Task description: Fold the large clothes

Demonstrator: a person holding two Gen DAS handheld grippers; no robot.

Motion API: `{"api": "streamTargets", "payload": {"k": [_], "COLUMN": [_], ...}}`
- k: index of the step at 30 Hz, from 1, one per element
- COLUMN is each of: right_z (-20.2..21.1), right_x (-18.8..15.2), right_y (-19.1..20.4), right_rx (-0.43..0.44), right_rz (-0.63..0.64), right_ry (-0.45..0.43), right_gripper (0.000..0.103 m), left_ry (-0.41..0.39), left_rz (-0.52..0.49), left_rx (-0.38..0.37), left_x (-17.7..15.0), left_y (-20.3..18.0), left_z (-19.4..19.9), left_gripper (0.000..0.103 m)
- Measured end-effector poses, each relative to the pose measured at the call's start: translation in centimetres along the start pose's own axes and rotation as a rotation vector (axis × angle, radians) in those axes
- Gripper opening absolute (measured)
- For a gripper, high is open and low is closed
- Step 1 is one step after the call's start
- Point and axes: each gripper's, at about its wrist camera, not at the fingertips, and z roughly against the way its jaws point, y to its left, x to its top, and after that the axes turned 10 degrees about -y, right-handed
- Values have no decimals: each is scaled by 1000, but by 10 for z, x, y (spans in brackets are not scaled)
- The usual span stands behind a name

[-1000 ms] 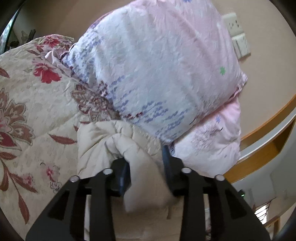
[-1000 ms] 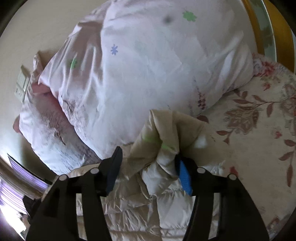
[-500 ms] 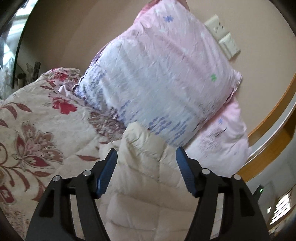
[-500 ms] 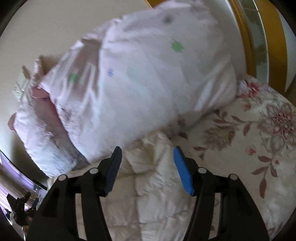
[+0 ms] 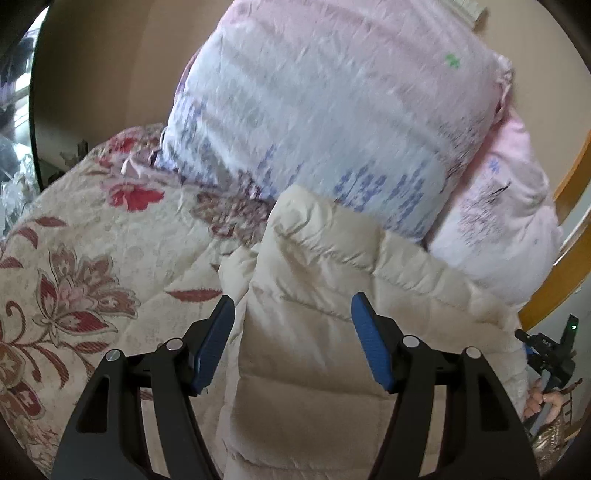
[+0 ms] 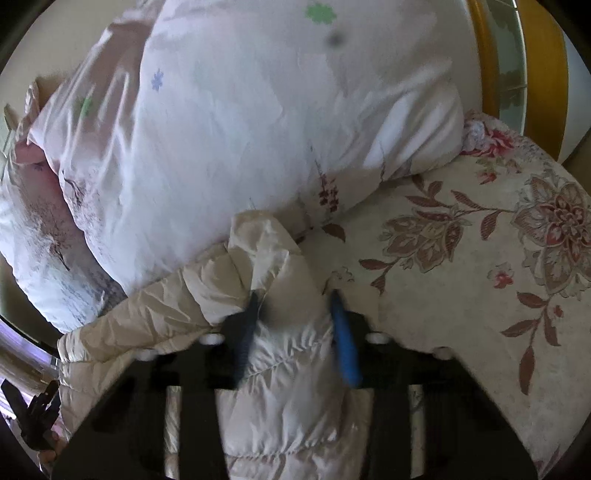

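Note:
A cream quilted puffer jacket point(image 5: 317, 295) lies on the flowered bedspread point(image 5: 92, 258), its far edge against the pink pillows point(image 5: 332, 110). My left gripper point(image 5: 291, 314) is open above the jacket, holding nothing. In the right wrist view the same jacket point(image 6: 280, 369) shows with a puffy raised corner near the pillows point(image 6: 258, 129). My right gripper point(image 6: 295, 306) is blurred, its jaws narrowed around a fold of the jacket; whether it grips the cloth is not clear.
Two stacked pink flowered pillows lean on the beige wall. A wooden bed frame point(image 5: 569, 280) runs at the right. The flowered bedspread point(image 6: 480, 277) spreads to the right in the right wrist view. A wall socket point(image 5: 469, 7) sits above the pillows.
Both grippers let go of the jacket folds they held a second ago and opened. The left stays open and has neared the jacket; the right has dropped onto the jacket, jaws narrowing.

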Motion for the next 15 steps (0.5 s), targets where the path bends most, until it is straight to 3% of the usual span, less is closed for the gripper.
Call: {"api": "streamTargets", "payload": {"k": [5,15], "right_z": [-7,-32], "right_x": [-4,-11], "right_y": [-1,-4], "right_rx": [-24,-119], "right_rz": [13,28], "right_ry": [-10,5], "right_gripper": [14,13], "left_ry": [45,52], "left_rz": [13,38], "left_rx": [48,106], "left_x": [-7,-8], "left_y": [5,11], "left_z": [-17,-41], "left_gripper": [66,66]}}
